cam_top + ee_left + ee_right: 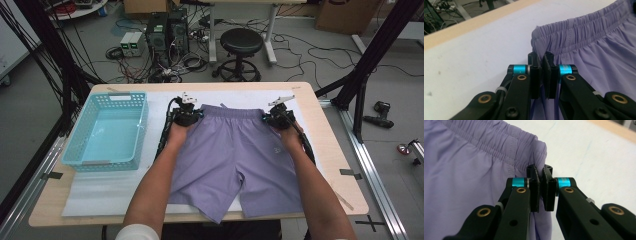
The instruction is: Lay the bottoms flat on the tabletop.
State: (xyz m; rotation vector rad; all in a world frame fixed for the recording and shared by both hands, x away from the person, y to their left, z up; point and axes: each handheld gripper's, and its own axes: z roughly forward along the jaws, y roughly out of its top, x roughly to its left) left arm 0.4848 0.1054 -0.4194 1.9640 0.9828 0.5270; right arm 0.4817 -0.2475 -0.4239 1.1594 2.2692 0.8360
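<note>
Left claw (186,114) and right claw (278,116) each pinch a waistband corner of the shorts (235,155), frame centre; basket (131,131) just left, bare counter (327,132) right.

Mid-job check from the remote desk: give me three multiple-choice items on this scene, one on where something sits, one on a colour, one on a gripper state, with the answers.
1. Where is the basket relative to the shorts?
A. On the side of the person's left hand
B. On the side of the person's right hand
C. On top of them

2. What colour are the shorts?
A. Teal
B. Light purple
C. White

3. How does the left gripper stand?
A. Wide open above the table
B. Shut on the basket rim
C. Shut on the shorts at a waistband corner

Answers: 1 A, the high view shows the basket at the table's left, beside the shorts. 2 B, the cloth is lilac in every view. 3 C, the left gripper view shows purple cloth pinched between the closed jaws; the right gripper grips the other corner likewise.
</note>
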